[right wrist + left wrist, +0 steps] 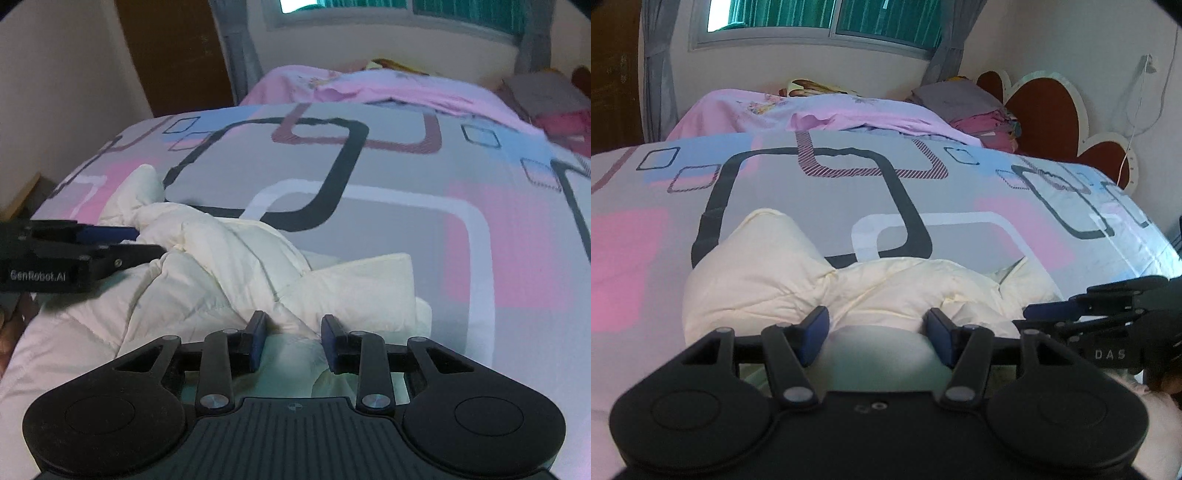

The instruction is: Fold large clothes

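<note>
A cream padded jacket (768, 280) lies bunched on the patterned bedsheet (820, 199), near the bed's front edge. In the left wrist view my left gripper (877, 321) is shut on a thick fold of it, and the fabric fills the gap between the blue pads (814, 328). My right gripper (1034, 317) comes in from the right, at the jacket's edge. In the right wrist view my right gripper (293, 328) is shut on a fold of the jacket (229, 258), with cloth bulging between its pads (330, 343). The left gripper (136, 240) reaches in from the left and bites into the jacket's far part.
A pink quilt (849, 114) lies crumpled across the back of the bed. Folded clothes (982, 118) are stacked by the red and white headboard (1049, 107). Behind are a window (827, 18) with grey curtains and a brown door (177, 55).
</note>
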Tool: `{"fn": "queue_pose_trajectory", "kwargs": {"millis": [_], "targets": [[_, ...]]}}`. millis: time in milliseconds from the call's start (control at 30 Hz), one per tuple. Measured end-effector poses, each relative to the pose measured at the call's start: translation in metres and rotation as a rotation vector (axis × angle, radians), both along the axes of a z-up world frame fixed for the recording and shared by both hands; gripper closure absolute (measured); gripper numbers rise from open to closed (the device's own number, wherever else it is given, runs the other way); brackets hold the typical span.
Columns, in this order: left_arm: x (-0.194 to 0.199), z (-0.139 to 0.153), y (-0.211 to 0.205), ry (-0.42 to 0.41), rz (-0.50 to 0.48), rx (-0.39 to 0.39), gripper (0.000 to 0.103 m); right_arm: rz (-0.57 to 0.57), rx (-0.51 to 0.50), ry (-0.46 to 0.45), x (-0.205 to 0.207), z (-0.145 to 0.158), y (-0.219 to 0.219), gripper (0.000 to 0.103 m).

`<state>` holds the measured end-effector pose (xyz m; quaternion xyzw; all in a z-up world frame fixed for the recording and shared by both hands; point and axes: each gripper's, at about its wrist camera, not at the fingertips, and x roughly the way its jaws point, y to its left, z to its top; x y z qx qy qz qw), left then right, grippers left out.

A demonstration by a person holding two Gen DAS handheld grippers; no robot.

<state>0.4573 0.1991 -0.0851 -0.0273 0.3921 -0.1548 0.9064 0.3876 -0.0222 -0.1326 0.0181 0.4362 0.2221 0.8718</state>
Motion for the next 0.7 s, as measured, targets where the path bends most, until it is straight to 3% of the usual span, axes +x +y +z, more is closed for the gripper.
{"fn": "queue_pose_trajectory", "kwargs": {"millis": [133, 200, 367, 500, 700], "targets": [[-0.023, 0.019, -0.001, -0.044, 0.035, 0.014, 0.046, -0.021, 0.016, -0.029, -0.011, 0.030, -0.008, 0.068], [-0.050, 0.033, 0.002, -0.094, 0.055, -0.004, 0.046, 0.015, 0.050, -0.049, -0.025, 0.047, -0.012, 0.060], [-0.116, 0.048, 0.006, -0.138, 0.088, -0.041, 0.046, 0.143, 0.069, -0.110, -0.082, 0.079, -0.011, 0.059], [-0.163, 0.044, 0.001, -0.122, 0.087, -0.017, 0.046, 0.213, 0.044, -0.084, -0.124, 0.073, -0.013, 0.059], [-0.215, 0.026, -0.011, -0.086, 0.096, 0.034, 0.046, 0.199, 0.023, -0.038, -0.159, 0.046, -0.026, 0.060]]}}
